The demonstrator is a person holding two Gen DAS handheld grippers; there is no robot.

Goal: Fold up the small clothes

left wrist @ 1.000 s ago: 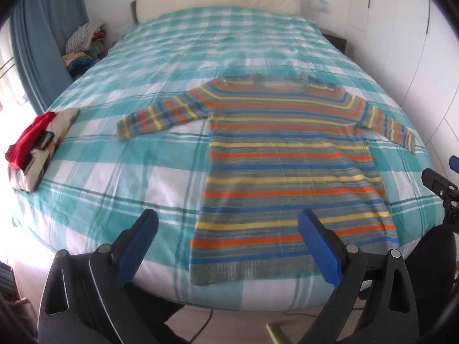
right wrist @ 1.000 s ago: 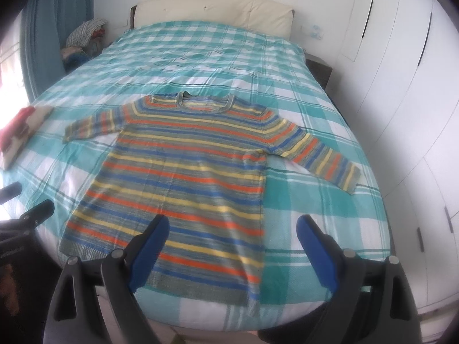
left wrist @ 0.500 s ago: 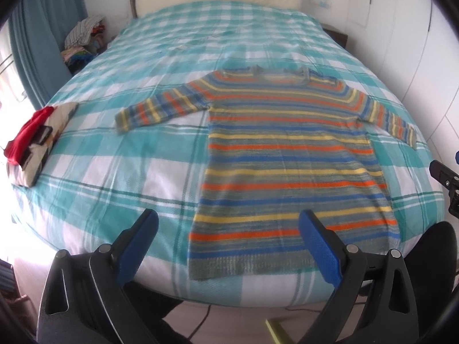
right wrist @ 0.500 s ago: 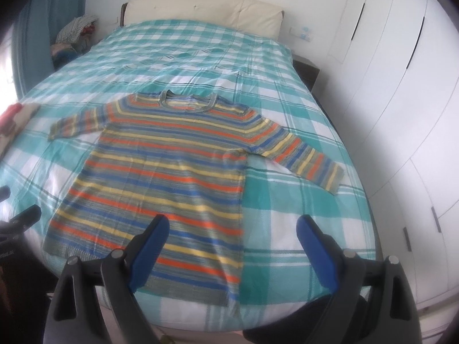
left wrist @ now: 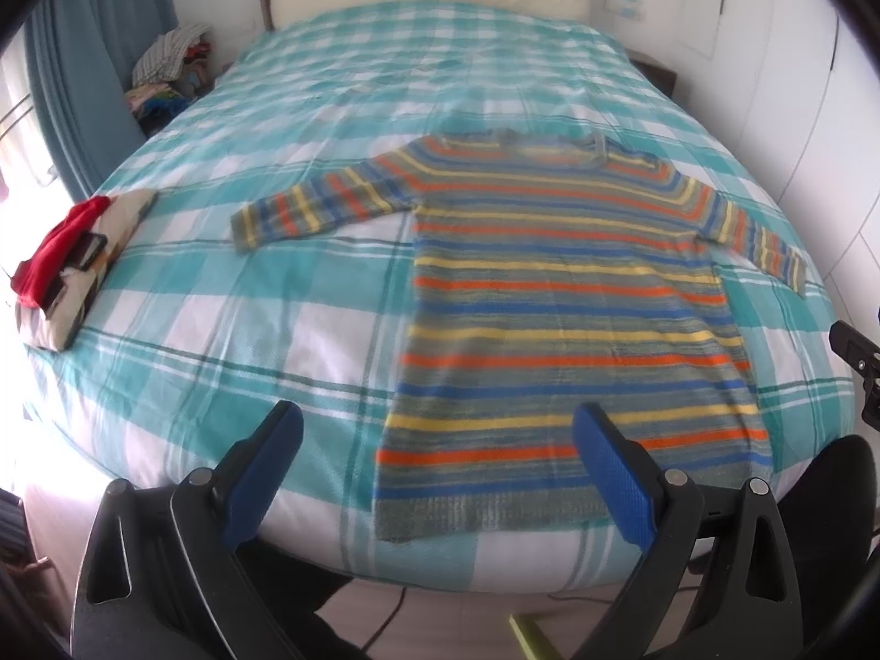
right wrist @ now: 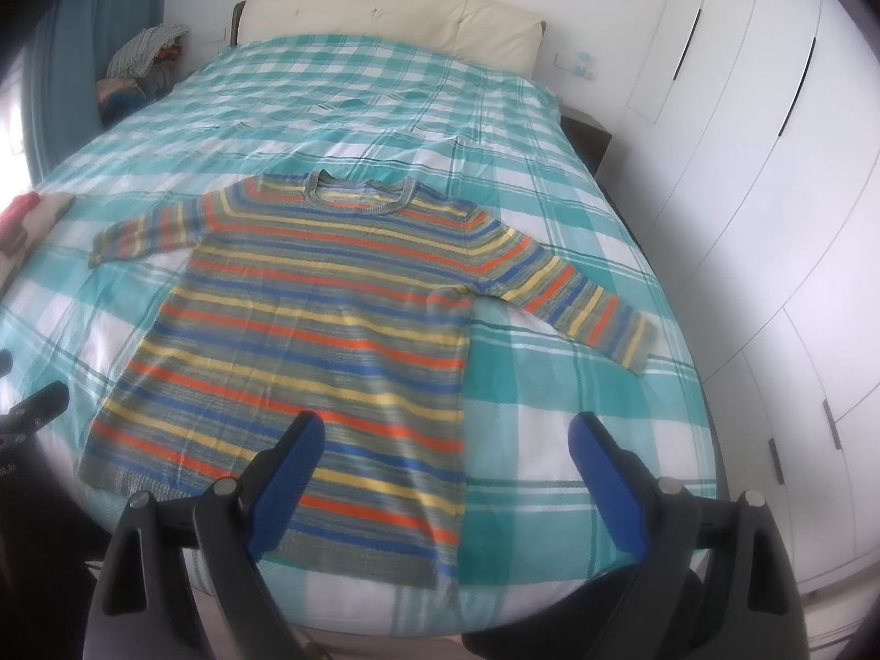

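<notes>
A striped sweater [left wrist: 566,308] in orange, yellow, blue and grey lies flat on the bed, both sleeves spread out, hem toward me. It also shows in the right wrist view [right wrist: 330,324]. My left gripper [left wrist: 437,473] is open and empty, held above the bed's near edge by the hem's left corner. My right gripper [right wrist: 445,478] is open and empty, above the hem's right part. Each gripper shows at the edge of the other's view.
The bed [left wrist: 231,324] has a teal and white checked cover. A small folded pile with a red item [left wrist: 66,258] sits at its left edge. Clothes are heaped [left wrist: 165,71] by the blue curtain. White wardrobes [right wrist: 770,176] stand on the right.
Both grippers have drifted slightly; the sweater sits a little higher and further off in both views. Both stay open and empty. The sweater has not moved.
</notes>
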